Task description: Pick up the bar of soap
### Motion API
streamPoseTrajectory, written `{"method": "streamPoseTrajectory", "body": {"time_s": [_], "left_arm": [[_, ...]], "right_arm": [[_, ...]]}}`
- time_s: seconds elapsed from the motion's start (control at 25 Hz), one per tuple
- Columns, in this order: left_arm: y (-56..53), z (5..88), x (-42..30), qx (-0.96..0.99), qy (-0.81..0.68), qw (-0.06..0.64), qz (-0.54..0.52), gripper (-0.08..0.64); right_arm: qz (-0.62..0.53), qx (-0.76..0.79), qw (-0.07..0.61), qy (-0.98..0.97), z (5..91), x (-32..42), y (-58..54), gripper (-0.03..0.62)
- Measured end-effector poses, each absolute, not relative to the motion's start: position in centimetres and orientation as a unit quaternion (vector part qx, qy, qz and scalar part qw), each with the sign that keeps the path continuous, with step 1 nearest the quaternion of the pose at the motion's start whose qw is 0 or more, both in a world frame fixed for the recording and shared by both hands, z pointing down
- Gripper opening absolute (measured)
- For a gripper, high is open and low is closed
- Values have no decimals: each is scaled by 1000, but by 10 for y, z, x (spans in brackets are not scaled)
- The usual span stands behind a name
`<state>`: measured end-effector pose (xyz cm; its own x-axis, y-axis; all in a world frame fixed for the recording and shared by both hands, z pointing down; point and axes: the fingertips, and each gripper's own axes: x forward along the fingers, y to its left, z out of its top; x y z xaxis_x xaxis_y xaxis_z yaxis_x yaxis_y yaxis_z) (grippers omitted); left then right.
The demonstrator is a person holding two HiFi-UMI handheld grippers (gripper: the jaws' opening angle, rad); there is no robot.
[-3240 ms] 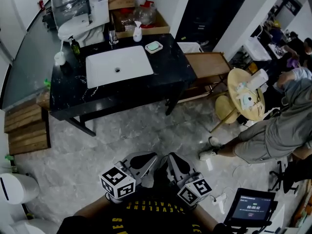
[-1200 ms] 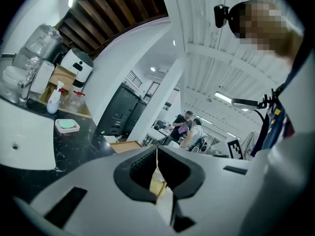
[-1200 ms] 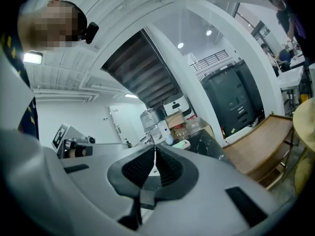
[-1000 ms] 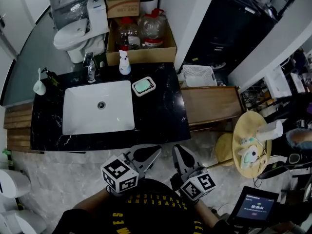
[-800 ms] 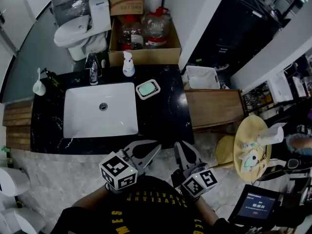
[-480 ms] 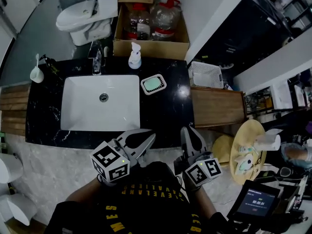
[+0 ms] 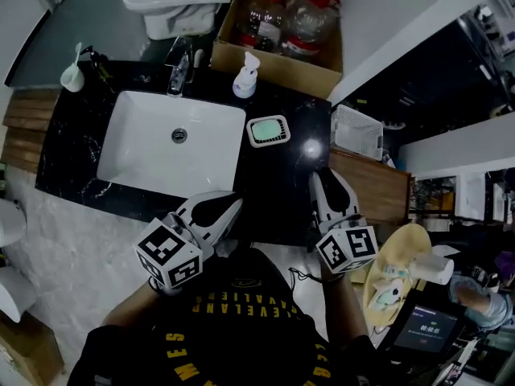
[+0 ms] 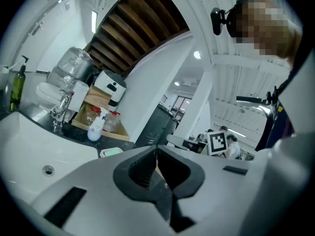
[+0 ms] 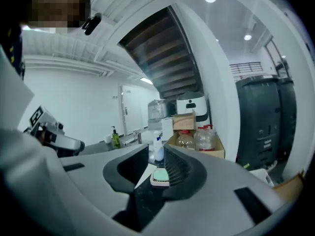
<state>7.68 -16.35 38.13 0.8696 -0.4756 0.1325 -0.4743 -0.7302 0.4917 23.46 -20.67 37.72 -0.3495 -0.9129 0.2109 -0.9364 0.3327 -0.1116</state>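
Seen from above: a black counter (image 7: 278, 187) with a white sink (image 7: 165, 147) set into it. The pale green bar of soap (image 7: 266, 130) lies in a white dish (image 7: 250, 133) just right of the sink, near a pump bottle (image 7: 244, 77). The left gripper (image 7: 232, 201) hovers at the counter's near edge, jaws clenched on nothing. The right gripper (image 7: 323, 177) hangs by the counter's right front corner, pointing toward the soap but well apart from it. Its jaws have just been opening and stand slightly parted, with nothing between them.
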Motion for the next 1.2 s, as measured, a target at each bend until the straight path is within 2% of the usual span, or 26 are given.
{"method": "streamPoseTrajectory", "body": {"time_s": [0.16, 0.28, 0.44, 0.56, 0.76, 1.04, 1.2], "left_arm": [[-168, 387, 82, 931, -284, 227, 29, 31], [-170, 391, 87, 927, -304, 216, 52, 149], [-172, 399, 88, 919, -317, 228, 61, 216], [-170, 402, 86, 918, -317, 230, 68, 221], [-169, 398, 77, 911, -337, 230, 56, 221], [-167, 404, 61, 898, -359, 251, 39, 221], [-166, 407, 55, 896, -360, 259, 34, 221]], "right_arm": [[66, 509, 129, -848, 395, 228, -228, 140], [40, 457, 183, -869, 408, 223, -245, 187], [-4, 373, 278, -885, 429, 210, -263, 240], [-25, 312, 352, -882, 452, 201, -274, 276], [-52, 238, 440, -864, 476, 194, -295, 295], [-91, 170, 542, -818, 517, 185, -315, 296], [-108, 139, 578, -797, 540, 185, -329, 298]]}}
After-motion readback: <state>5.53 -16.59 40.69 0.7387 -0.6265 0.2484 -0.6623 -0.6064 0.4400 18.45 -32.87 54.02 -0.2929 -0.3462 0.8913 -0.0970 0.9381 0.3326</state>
